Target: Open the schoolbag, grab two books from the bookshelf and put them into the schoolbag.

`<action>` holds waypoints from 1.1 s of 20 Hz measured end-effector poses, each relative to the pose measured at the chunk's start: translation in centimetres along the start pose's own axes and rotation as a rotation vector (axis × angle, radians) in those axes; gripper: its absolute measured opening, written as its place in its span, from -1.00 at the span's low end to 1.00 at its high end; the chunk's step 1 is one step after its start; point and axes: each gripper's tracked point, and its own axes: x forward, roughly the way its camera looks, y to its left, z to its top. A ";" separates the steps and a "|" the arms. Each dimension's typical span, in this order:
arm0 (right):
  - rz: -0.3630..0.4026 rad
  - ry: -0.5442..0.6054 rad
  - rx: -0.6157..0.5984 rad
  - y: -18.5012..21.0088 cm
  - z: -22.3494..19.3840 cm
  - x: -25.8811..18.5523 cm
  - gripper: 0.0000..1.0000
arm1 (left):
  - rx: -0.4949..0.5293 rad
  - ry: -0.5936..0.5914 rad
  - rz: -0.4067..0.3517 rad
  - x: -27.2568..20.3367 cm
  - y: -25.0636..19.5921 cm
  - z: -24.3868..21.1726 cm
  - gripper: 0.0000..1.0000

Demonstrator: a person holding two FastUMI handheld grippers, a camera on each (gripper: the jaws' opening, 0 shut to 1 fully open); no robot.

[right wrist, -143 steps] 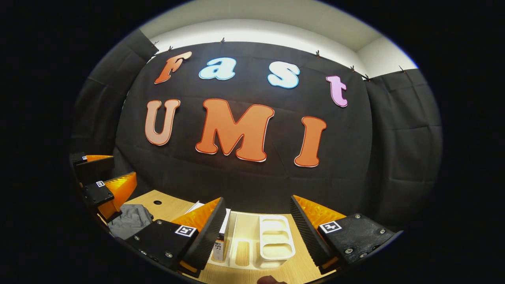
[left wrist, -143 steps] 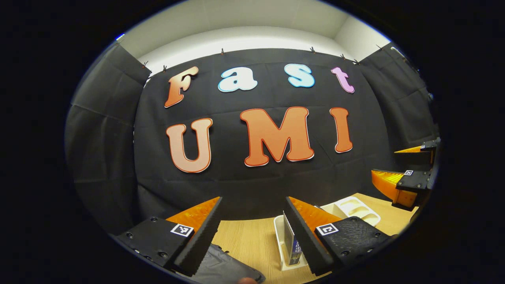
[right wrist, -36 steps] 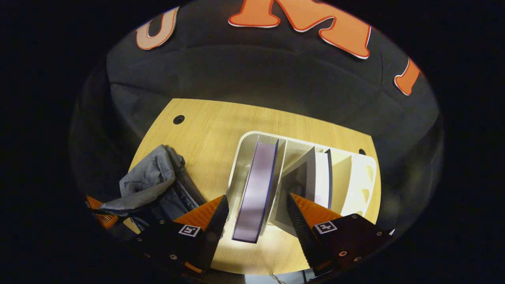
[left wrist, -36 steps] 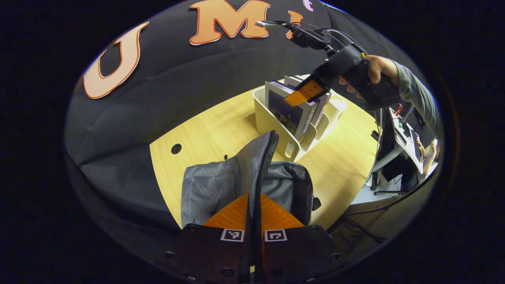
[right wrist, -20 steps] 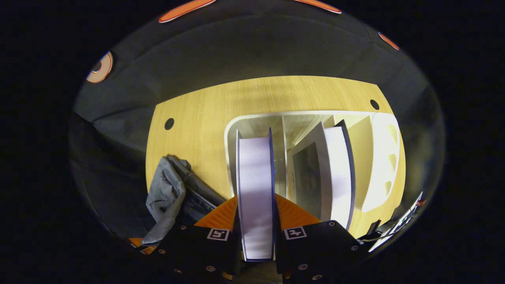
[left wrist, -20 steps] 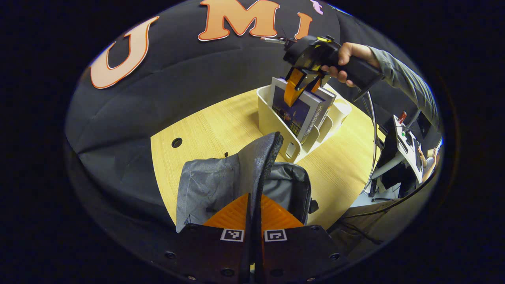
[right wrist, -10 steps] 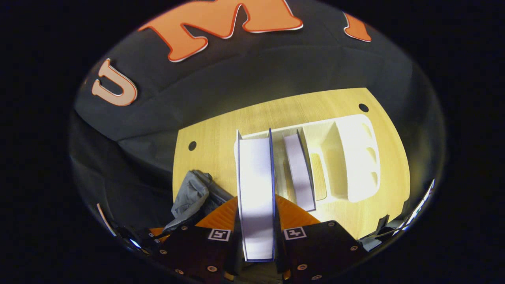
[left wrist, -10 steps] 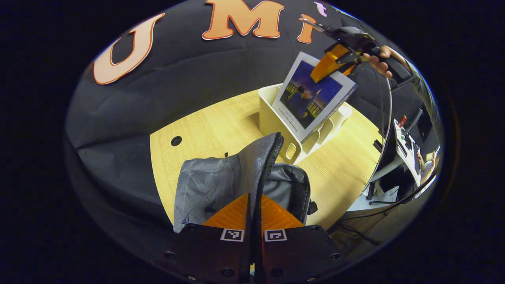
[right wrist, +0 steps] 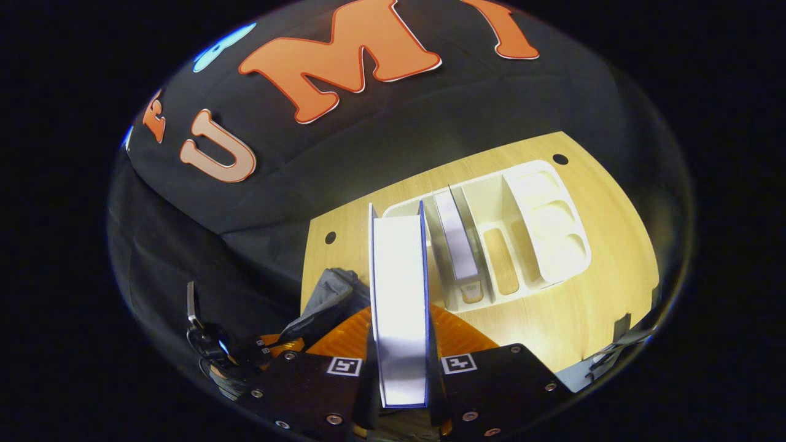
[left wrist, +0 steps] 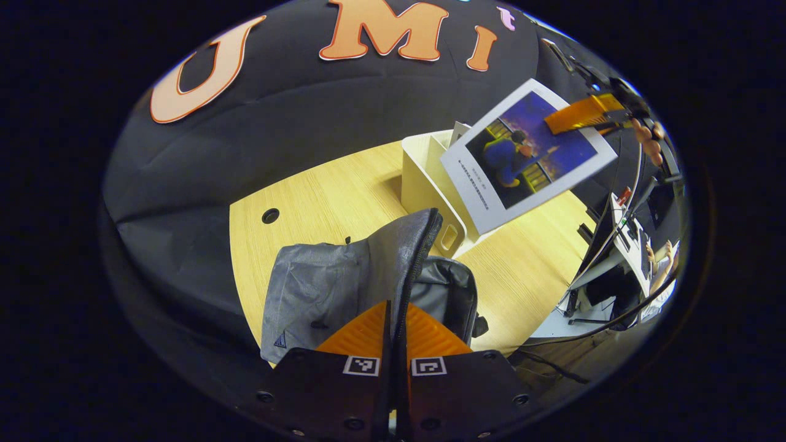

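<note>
Since half a second ago the first book (right wrist: 399, 301) has cleared the white bookshelf (left wrist: 424, 178) and swung out above it, pinched between the right gripper (right wrist: 399, 368) fingers. Left gripper (left wrist: 393, 344) fingers are closed on the grey schoolbag (left wrist: 344, 276) flap beside the bookshelf, probably holding the mouth open for the drop. Second book (right wrist: 457, 245) stands in the bookshelf on the bench (left wrist: 307, 202).

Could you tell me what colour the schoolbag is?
The schoolbag is grey, clearest in the left gripper view.
</note>
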 end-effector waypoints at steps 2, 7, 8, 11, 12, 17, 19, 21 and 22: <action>0.014 -0.007 0.010 -0.5 -2.1 -0.1 -0.35 | -0.015 0.000 -0.004 0.2 0.1 -0.1 -0.90; 0.104 -0.006 0.106 0.5 -6.4 0.0 -0.35 | -0.022 -0.002 -0.015 0.3 0.0 -0.2 -0.89; 0.119 -0.006 0.116 0.9 -7.2 0.4 -0.35 | -0.021 -0.002 -0.016 0.3 -0.1 -0.3 -0.90; 0.143 -0.015 0.151 1.7 -9.3 1.6 -0.35 | -0.027 -0.001 -0.002 0.4 0.1 -0.3 -0.89; 0.157 -0.012 0.168 2.1 -10.0 2.1 -0.35 | -0.031 -0.002 0.003 0.3 0.2 -0.3 -0.90; 0.238 -0.003 0.248 3.9 -13.1 4.8 -0.35 | -0.048 -0.016 0.009 0.0 0.5 0.3 -0.90; 0.258 0.006 0.288 4.5 -13.9 6.2 -0.35 | -0.064 -0.028 0.004 -0.4 0.7 0.8 -0.91; 0.289 0.015 0.329 5.6 -14.8 7.9 -0.36 | -0.072 -0.039 -0.002 -0.8 0.8 1.1 -0.89; 0.305 0.016 0.346 6.1 -15.3 8.7 -0.36 | -0.066 -0.041 -0.001 -1.0 1.0 1.1 -0.90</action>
